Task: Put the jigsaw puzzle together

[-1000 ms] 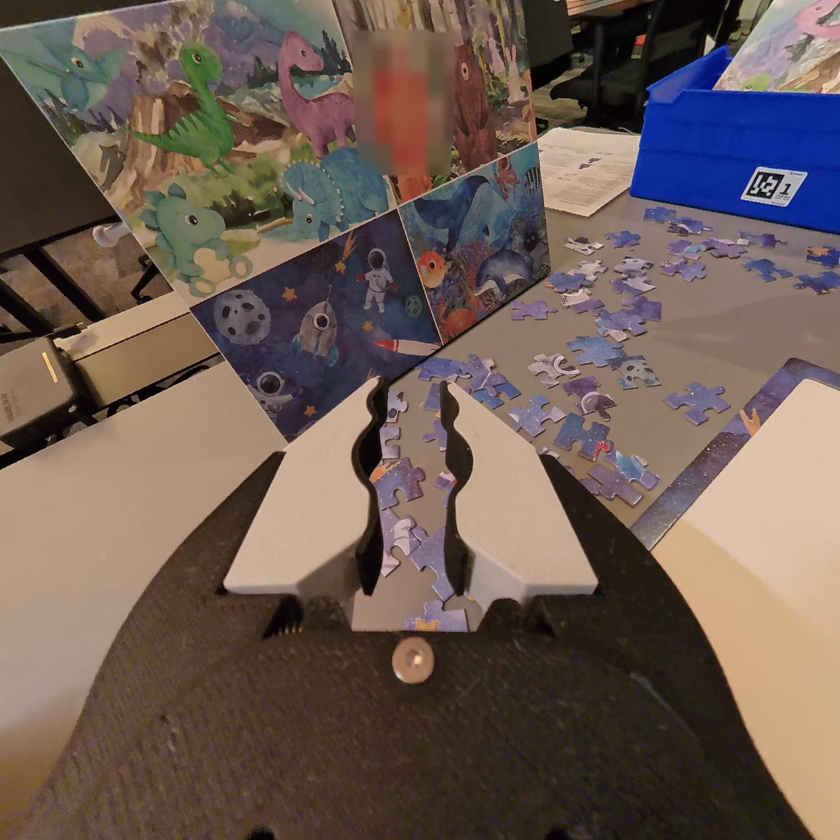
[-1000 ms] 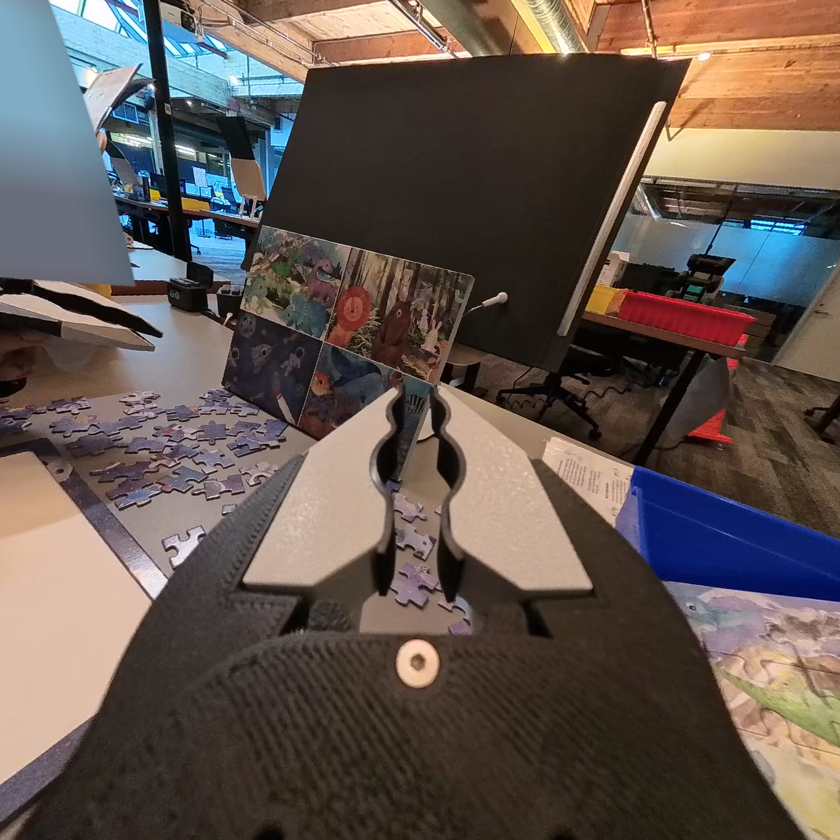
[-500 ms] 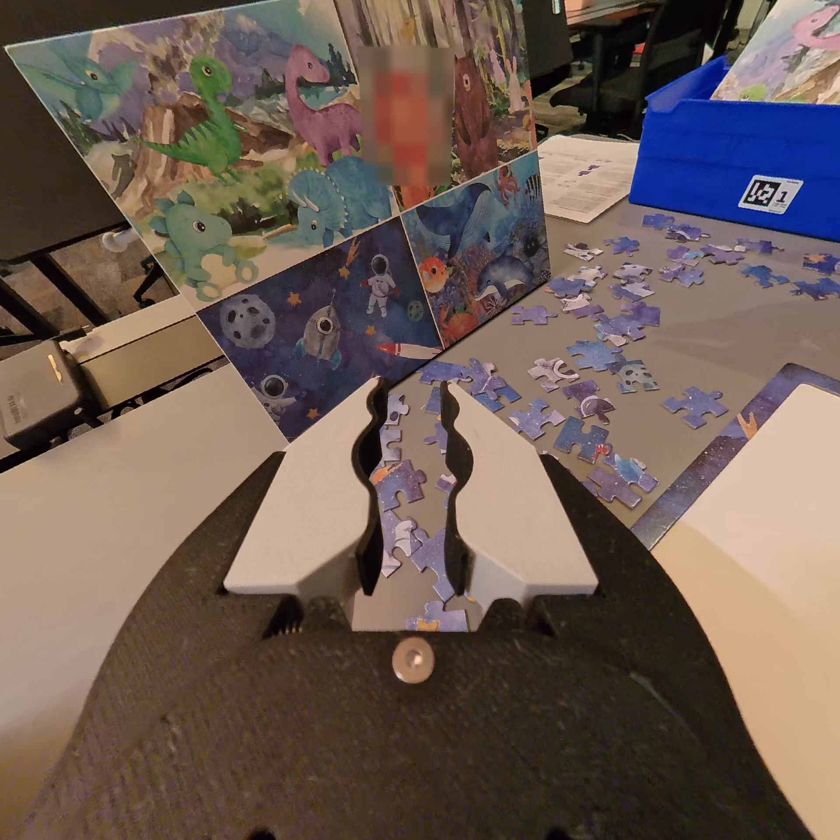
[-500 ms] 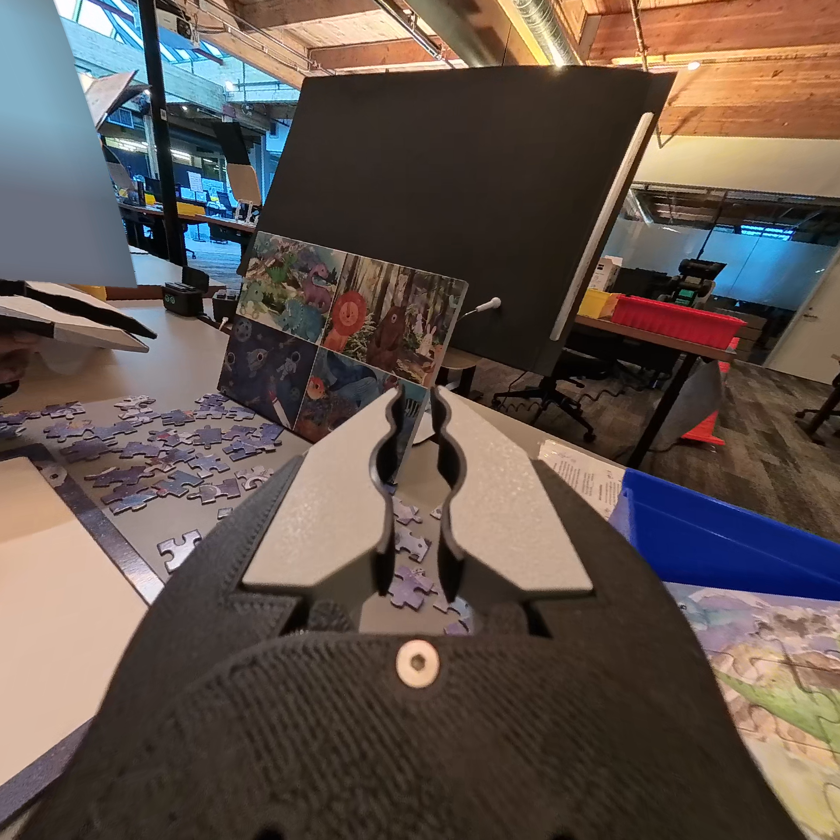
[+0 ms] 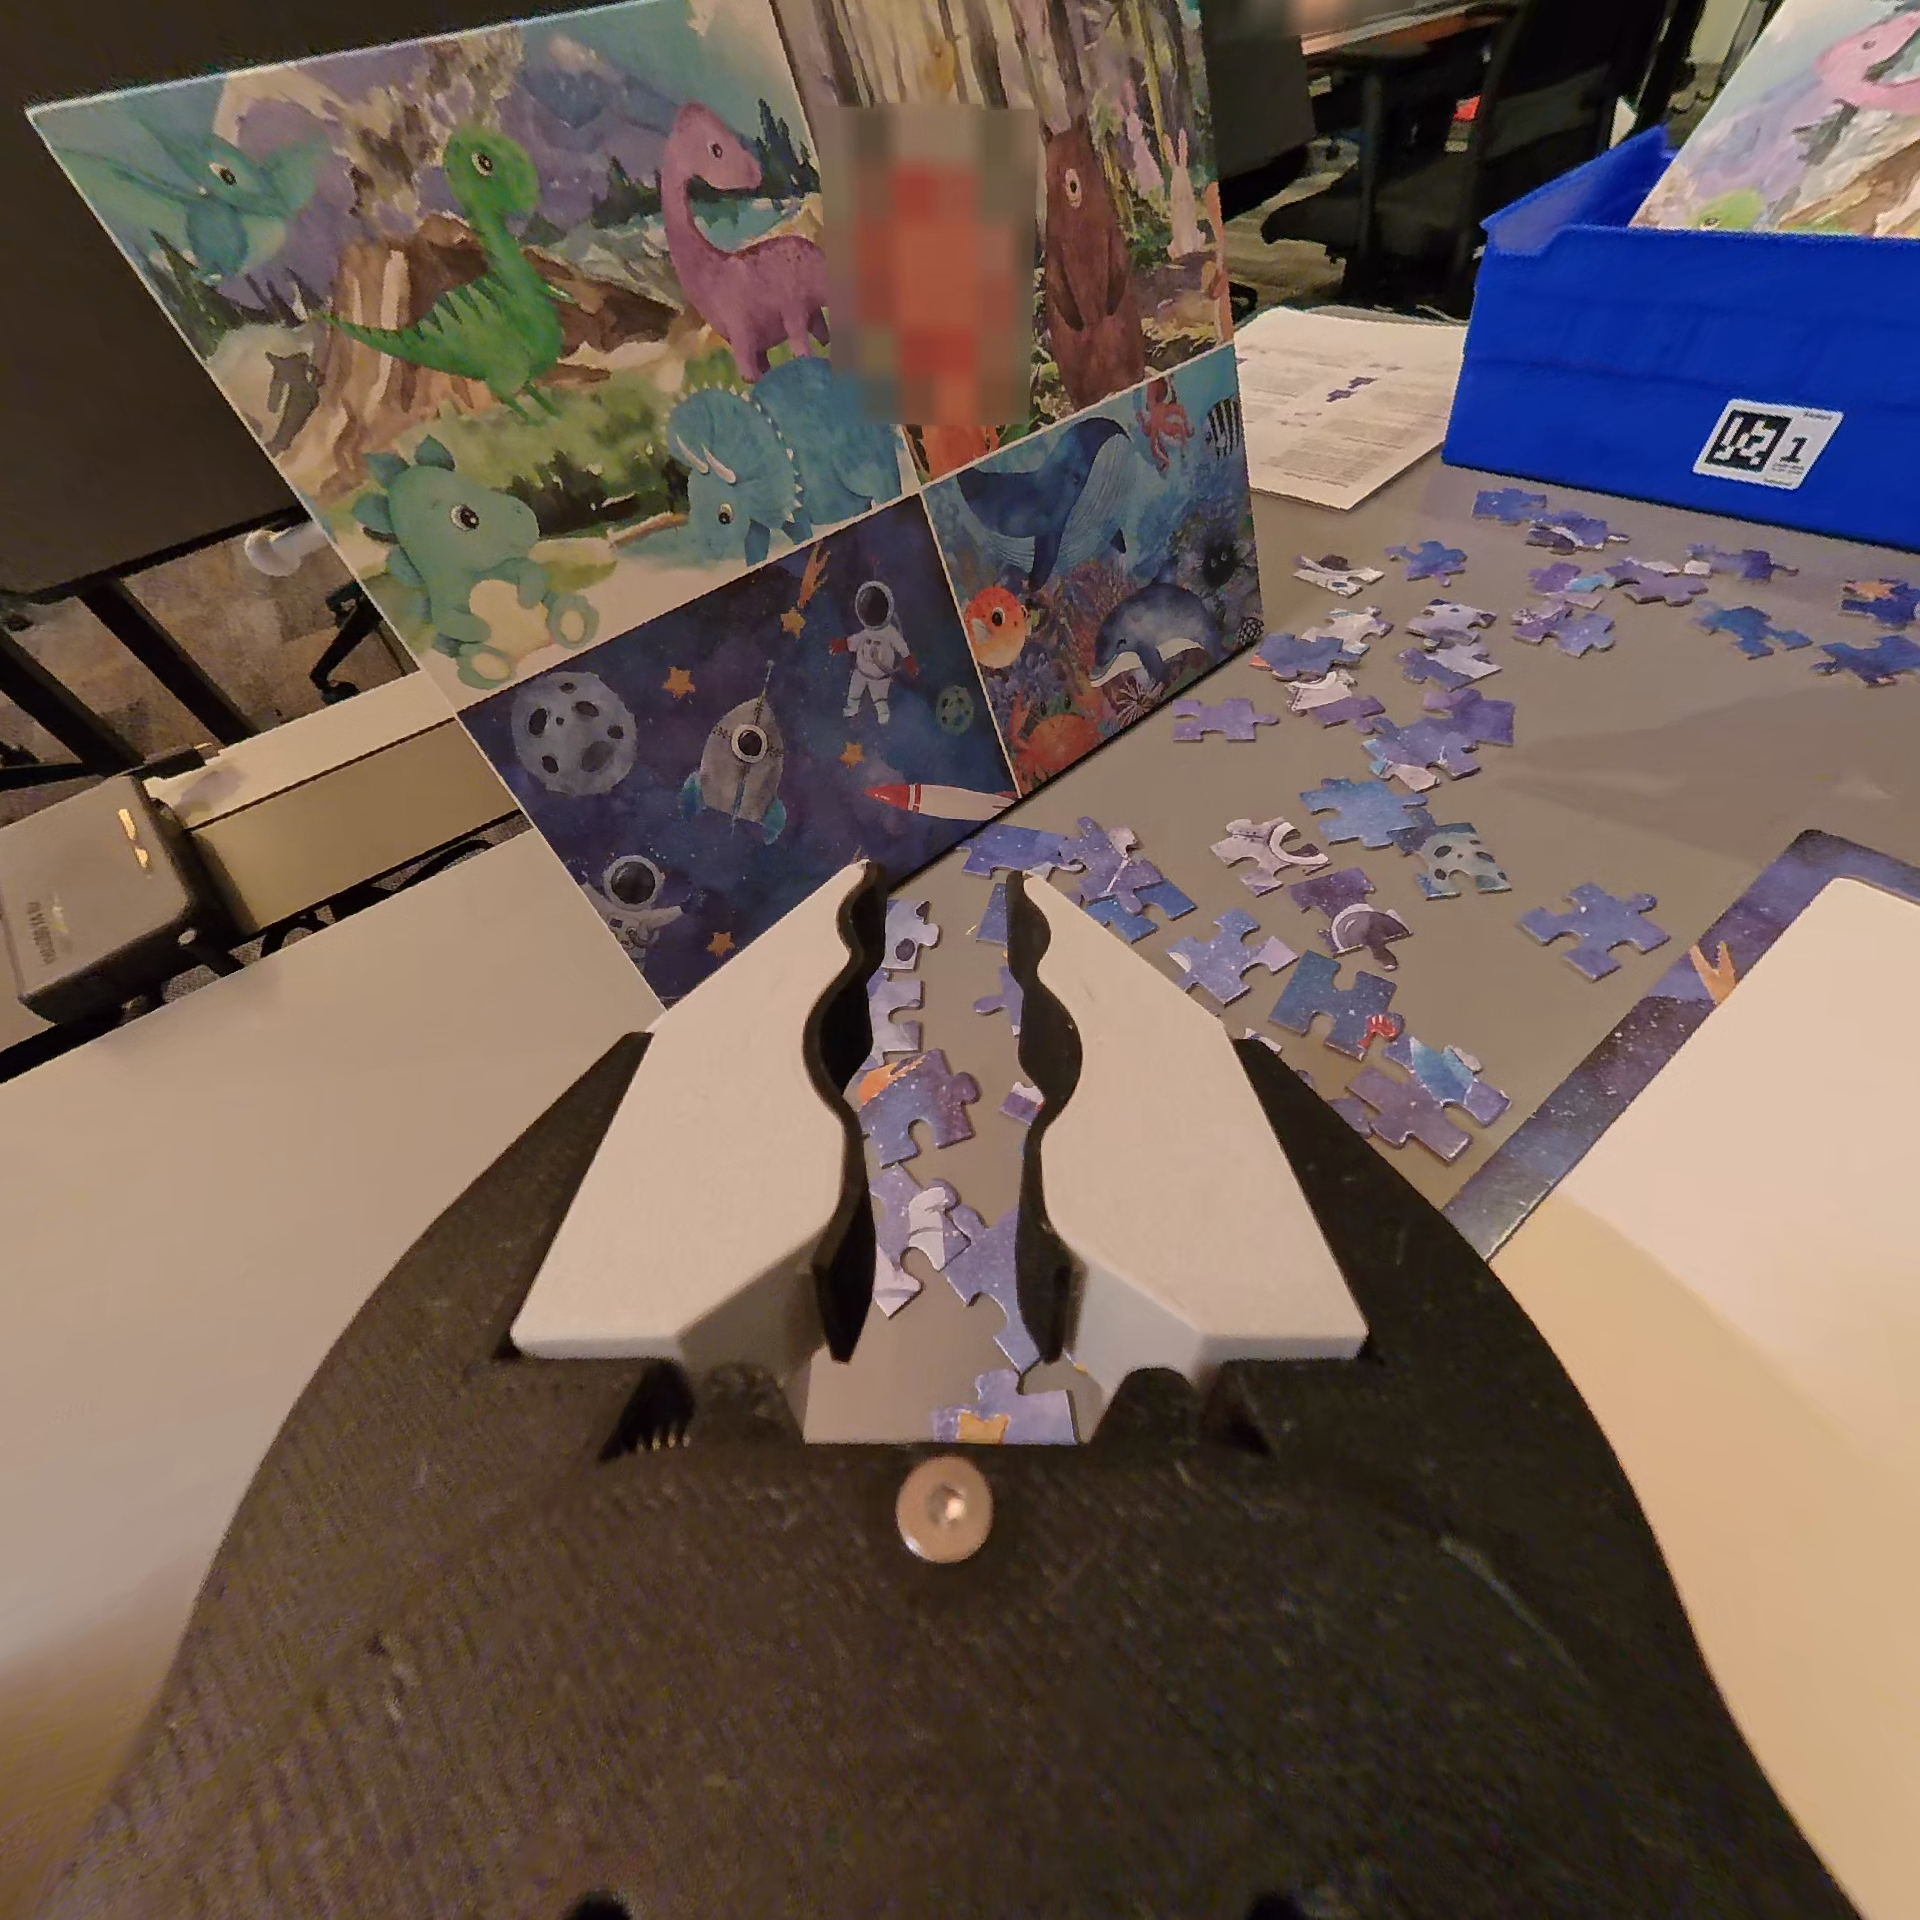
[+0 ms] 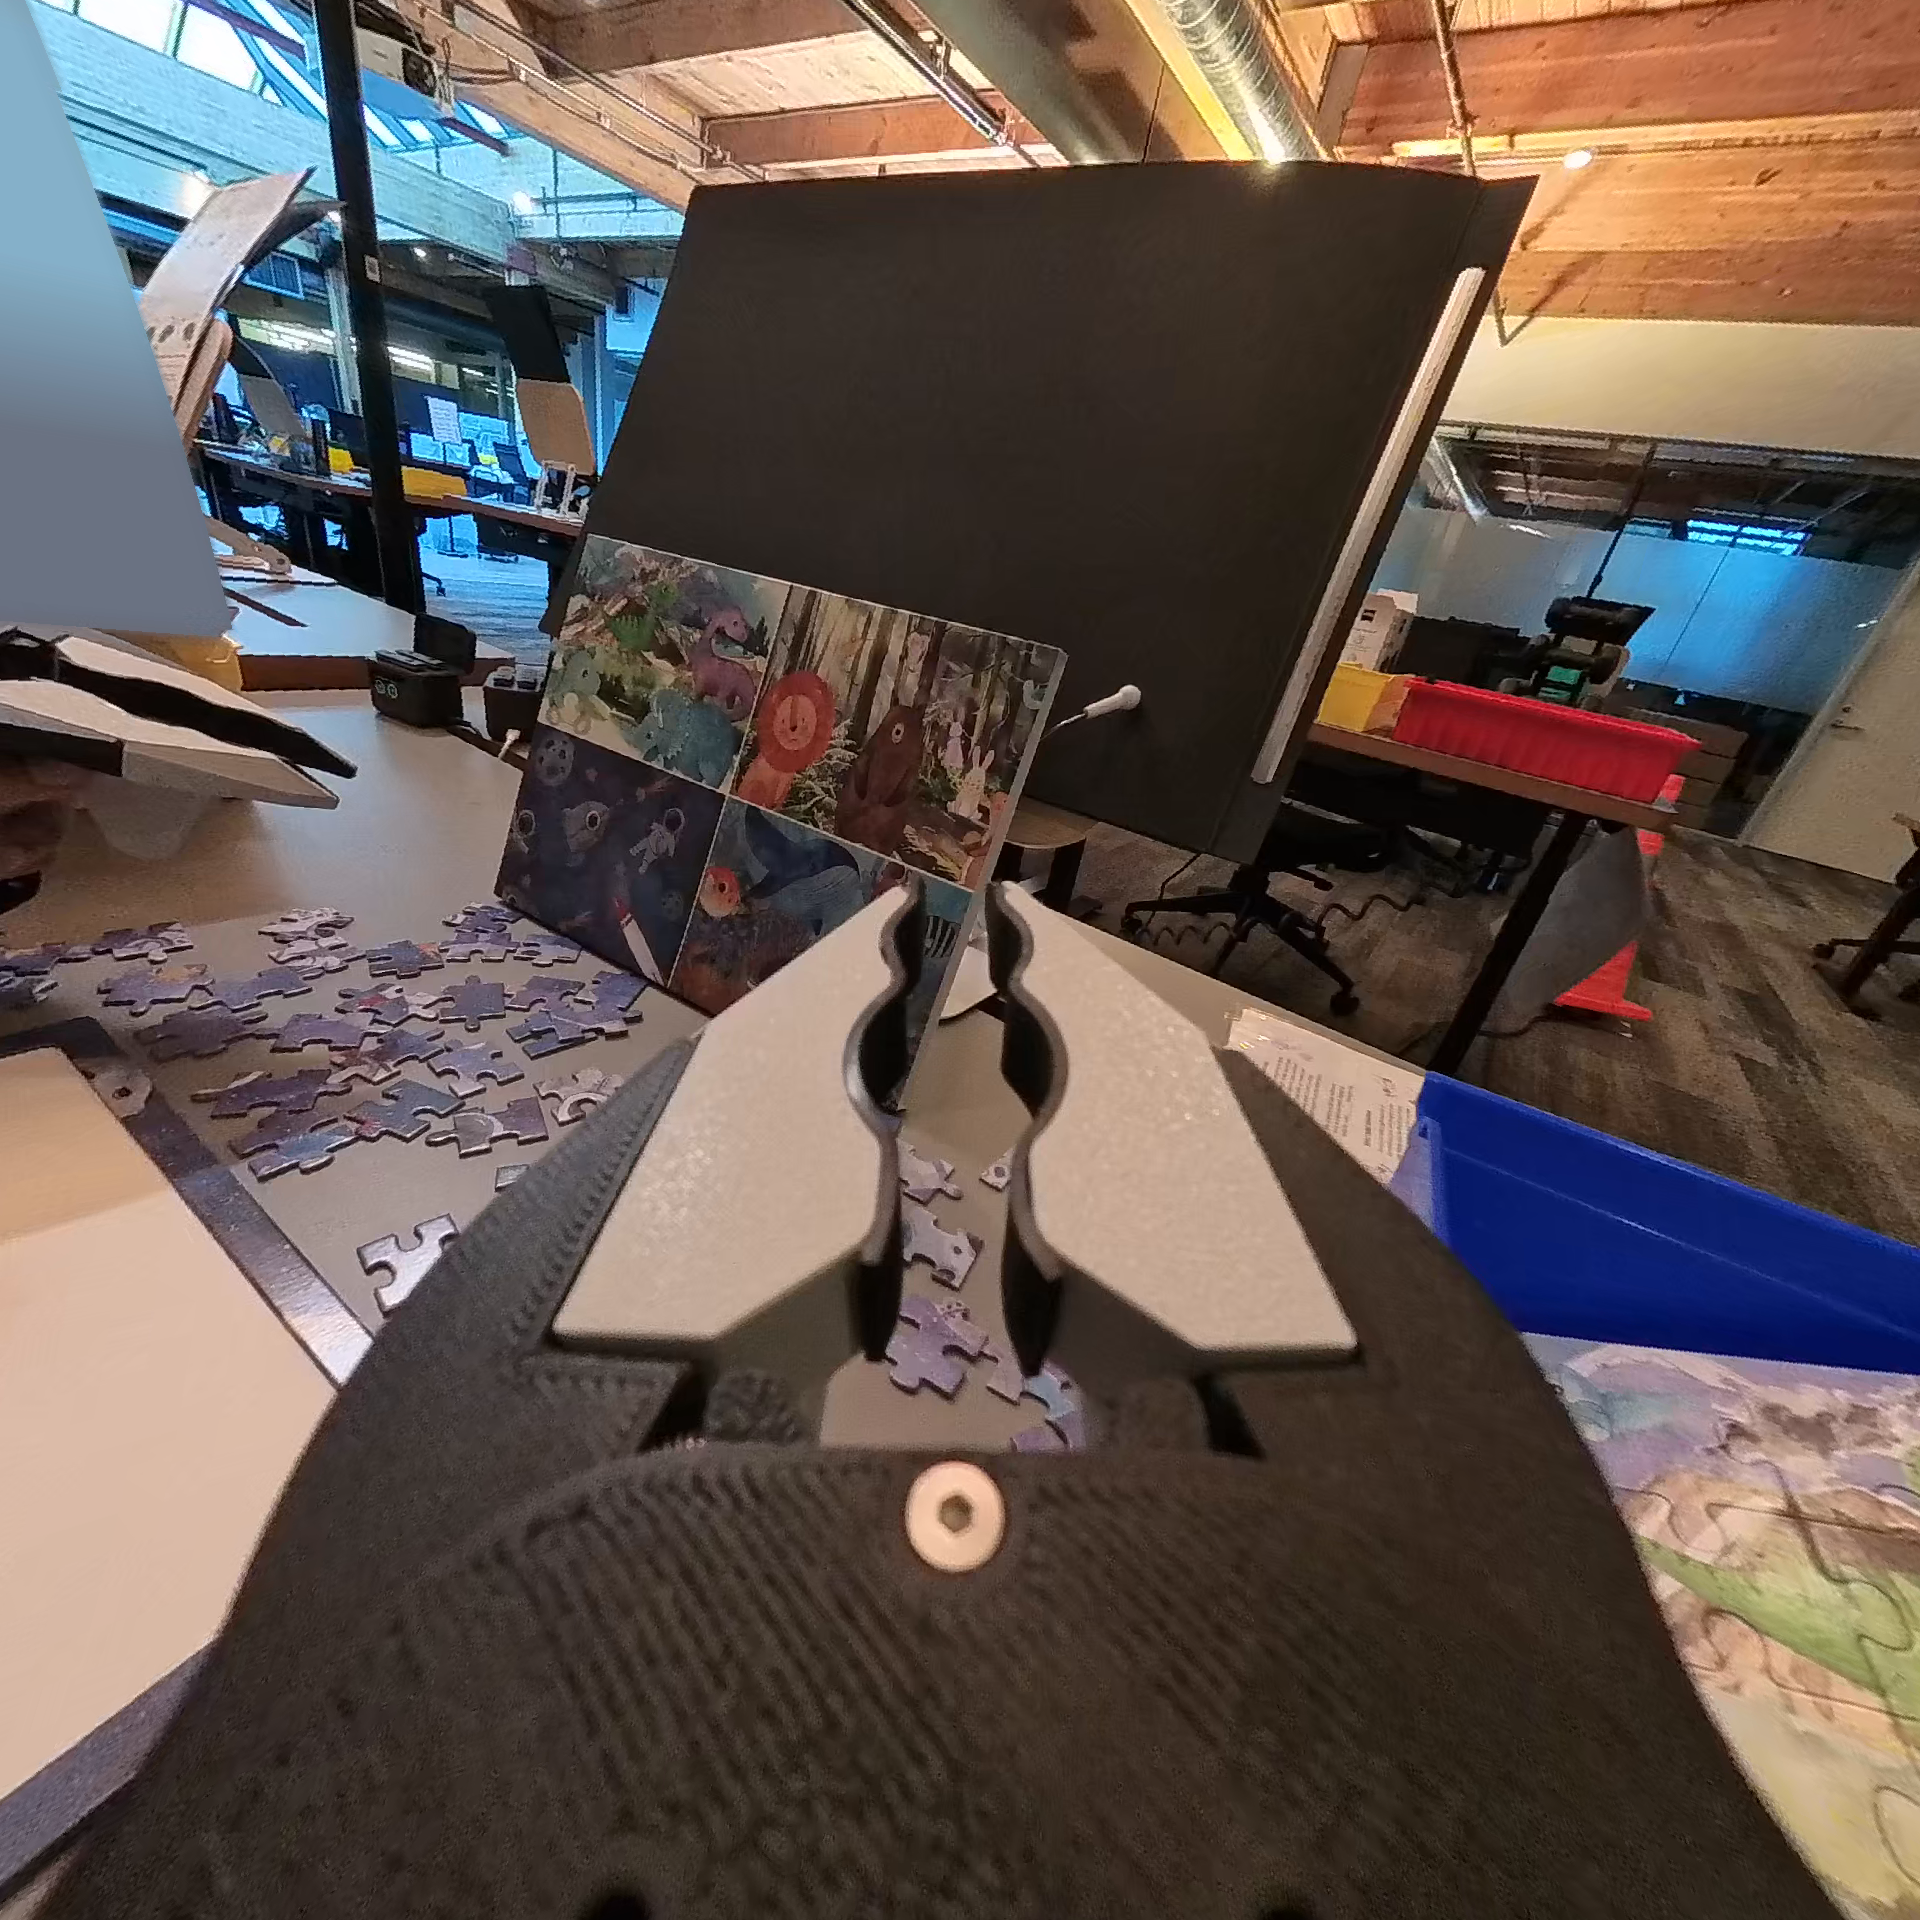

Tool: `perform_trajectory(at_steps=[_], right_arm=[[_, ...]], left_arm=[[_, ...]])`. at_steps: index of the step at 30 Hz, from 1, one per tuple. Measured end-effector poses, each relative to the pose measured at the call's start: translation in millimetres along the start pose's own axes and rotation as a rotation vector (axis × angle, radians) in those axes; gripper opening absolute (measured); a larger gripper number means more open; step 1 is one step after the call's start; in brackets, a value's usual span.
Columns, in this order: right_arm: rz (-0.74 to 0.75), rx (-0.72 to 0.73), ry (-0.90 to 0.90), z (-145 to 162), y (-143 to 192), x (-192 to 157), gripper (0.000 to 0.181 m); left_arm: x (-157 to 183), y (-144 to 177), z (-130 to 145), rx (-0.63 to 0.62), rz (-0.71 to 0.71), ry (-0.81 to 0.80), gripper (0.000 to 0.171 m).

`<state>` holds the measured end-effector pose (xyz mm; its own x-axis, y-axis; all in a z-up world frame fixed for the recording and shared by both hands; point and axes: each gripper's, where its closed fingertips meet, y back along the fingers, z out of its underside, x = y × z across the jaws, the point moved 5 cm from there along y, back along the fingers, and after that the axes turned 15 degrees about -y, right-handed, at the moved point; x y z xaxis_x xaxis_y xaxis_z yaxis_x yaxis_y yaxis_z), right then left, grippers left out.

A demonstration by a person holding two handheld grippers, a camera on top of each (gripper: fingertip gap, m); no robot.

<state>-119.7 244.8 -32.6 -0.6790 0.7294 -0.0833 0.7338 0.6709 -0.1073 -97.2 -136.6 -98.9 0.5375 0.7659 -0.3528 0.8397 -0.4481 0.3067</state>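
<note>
Several loose blue and purple jigsaw pieces [image 5: 1340, 997] lie scattered on the grey mat [image 5: 1714, 800]. A puzzle tray [image 5: 1621, 1049] with a dark starry border and a bare cream inside lies at the right. My left gripper [image 5: 943, 883] hovers over some pieces [image 5: 914, 1107]; its jaws stand a little apart and hold nothing. My right gripper [image 6: 954, 899] hovers above other pieces [image 6: 935, 1351], jaws slightly apart and empty. The pieces [image 6: 416, 1049], the tray [image 6: 260, 1247] and the left gripper [image 6: 338, 784] also show on the left of the right wrist view.
A picture board [image 5: 727, 468] with four scenes stands propped behind the pieces, also in the right wrist view [image 6: 779, 790]. A blue bin [image 5: 1662, 343] and a paper sheet [image 5: 1340, 416] sit at the back right. A finished dinosaur puzzle [image 6: 1766, 1558] lies in the bin. A black panel [image 6: 1039, 468] stands beyond. Some 35 centimeters of space lies between my two pairs of fingers. The left gripper is farther from the finished dinosaur puzzle [image 6: 1766, 1558], some 55 centimeters, than the right, some 25 centimeters.
Both grippers have drifted only slightly, so the picture board sits a little differently in each view. The jaws keep the same small gap. No piece has moved.
</note>
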Motion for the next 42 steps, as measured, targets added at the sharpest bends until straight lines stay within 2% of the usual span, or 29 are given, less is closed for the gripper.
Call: perform_trajectory(at_steps=[22,30,36,42], right_arm=[[-0.005,-0.018,0.005,3.2,-2.6,-2.3,0.011],[-0.03,-0.13,-0.061,25.9,-17.8,-6.7,0.023],[-0.036,-0.19,-0.002,37.3,-24.0,-14.3,0.024],[-0.048,-0.192,0.003,36.4,-24.5,-18.7,0.024]], left_arm=[[-2.6,1.3,0.8,-0.003,-0.006,0.005,0.022],[-1.3,1.1,-0.6,0.0,0.004,0.007,0.022],[-1.1,-0.3,1.2,-0.012,0.005,0.0,0.022],[-0.9,0.1,0.4,-0.008,0.007,0.002,0.022]])
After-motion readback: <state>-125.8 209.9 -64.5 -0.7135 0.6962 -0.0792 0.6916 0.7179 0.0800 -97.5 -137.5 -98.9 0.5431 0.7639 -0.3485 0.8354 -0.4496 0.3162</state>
